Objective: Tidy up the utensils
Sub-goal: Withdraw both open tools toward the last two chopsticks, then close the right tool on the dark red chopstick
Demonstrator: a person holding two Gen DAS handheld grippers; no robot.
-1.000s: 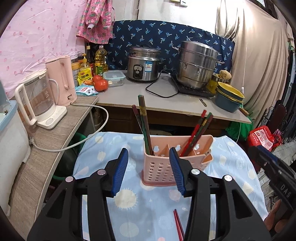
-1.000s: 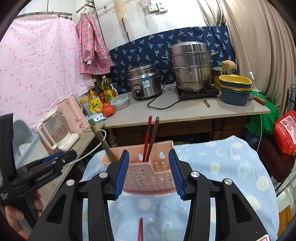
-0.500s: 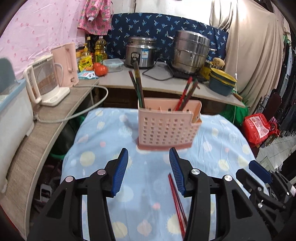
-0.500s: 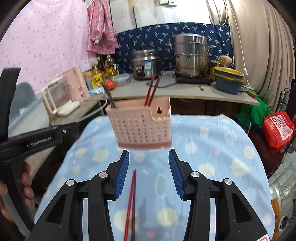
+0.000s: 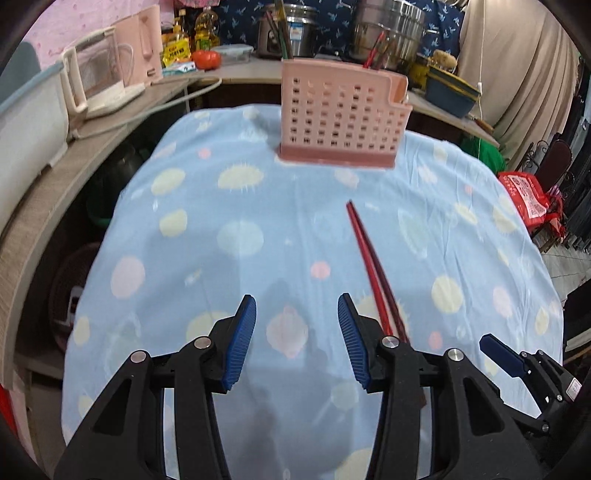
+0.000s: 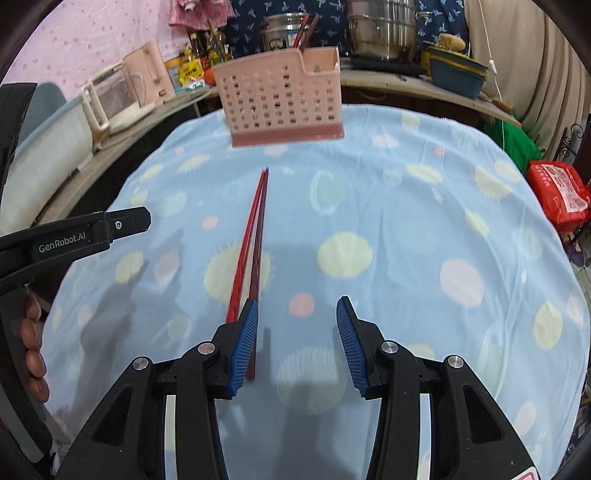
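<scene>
A pink perforated utensil holder stands at the far side of the blue spotted cloth; it also shows in the right wrist view. Chopsticks stick out of its top. A pair of red chopsticks lies flat on the cloth, also seen in the right wrist view. My left gripper is open and empty, just left of the pair's near end. My right gripper is open and empty, with the pair's near end passing beside its left finger.
A counter behind holds a pink kettle, a glass kettle, a rice cooker, a steel steamer pot and stacked bowls. A red bag sits at the right beyond the table edge.
Both grippers have pulled back from the holder toward the near side and tilted down. The red chopsticks on the cloth have come into fuller view. Both stay open.
</scene>
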